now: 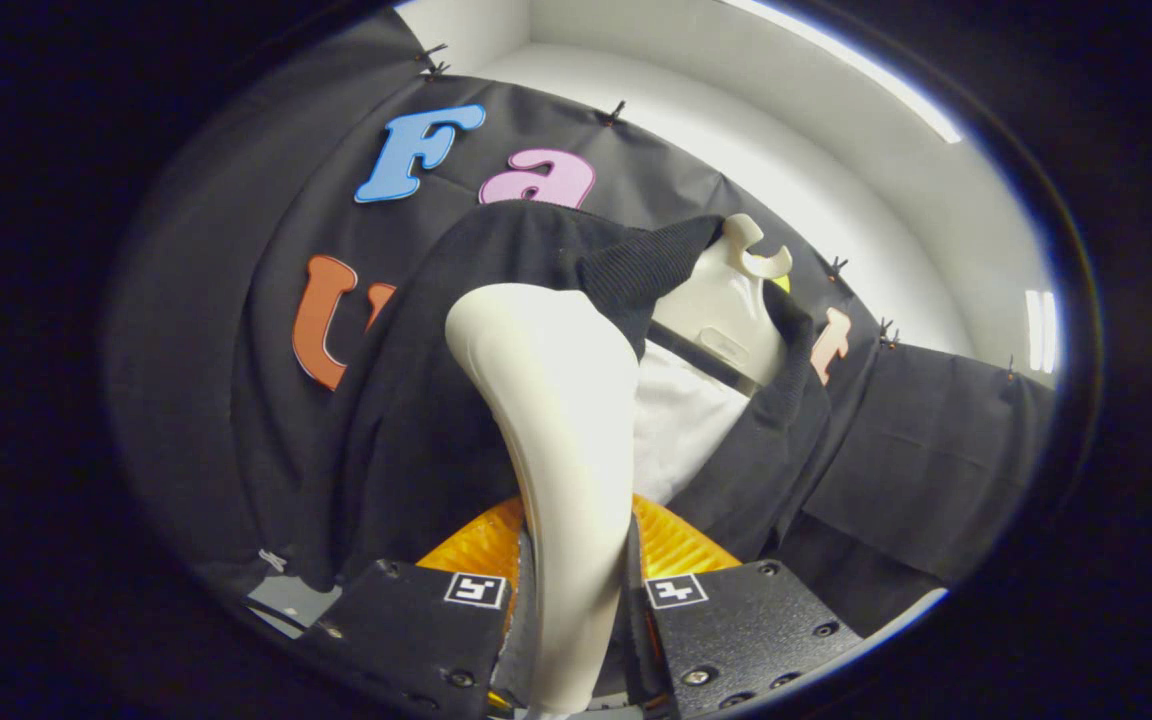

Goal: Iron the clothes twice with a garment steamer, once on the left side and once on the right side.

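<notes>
The gripper (576, 600) clamps the steamer (561, 420) handle (fingers pressing both sides), its head against the black garment (416, 440) at 12 o'clock.

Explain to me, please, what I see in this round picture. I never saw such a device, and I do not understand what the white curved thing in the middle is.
The picture comes from a small camera riding on a hand-held gripper, a tool with two fingers that a person carries. The camera looks forward along those fingers, which appear at the bottom, and its wide lens bends everything into a round shape.

The white curved thing is the garment steamer. Its handle runs down between the two fingers, and both press on it, so the gripper holds it. Its broad head is against a black garment.

That garment hangs in front of the booth's black cloth wall, on a pale hanger. Something white shows in its opening; I cannot tell what it is.
</notes>
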Tool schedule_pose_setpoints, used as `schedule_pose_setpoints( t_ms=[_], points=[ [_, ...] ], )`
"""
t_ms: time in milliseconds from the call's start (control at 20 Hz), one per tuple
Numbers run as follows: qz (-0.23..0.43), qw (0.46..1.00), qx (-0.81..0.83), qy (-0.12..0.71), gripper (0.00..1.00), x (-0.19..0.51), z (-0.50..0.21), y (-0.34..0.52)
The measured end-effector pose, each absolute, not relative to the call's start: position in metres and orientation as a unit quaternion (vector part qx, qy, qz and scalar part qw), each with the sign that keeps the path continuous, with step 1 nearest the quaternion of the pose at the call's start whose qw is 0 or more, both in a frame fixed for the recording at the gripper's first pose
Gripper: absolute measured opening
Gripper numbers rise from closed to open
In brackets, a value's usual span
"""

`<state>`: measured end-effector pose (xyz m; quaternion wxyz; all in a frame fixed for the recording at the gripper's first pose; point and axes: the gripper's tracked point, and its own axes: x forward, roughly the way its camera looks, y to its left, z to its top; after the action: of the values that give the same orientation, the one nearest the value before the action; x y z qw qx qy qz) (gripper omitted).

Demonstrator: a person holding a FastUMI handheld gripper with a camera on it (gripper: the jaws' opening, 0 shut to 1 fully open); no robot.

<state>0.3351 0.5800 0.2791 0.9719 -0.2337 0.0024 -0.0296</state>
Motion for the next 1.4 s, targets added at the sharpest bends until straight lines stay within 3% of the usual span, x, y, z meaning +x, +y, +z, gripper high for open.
schedule_pose_setpoints(
  t_ms=[1400],
  points=[
    [-0.023, 0.944, -0.311, 0.105, 0.37, 0.337, 0.094, 0.554]
  ],
)
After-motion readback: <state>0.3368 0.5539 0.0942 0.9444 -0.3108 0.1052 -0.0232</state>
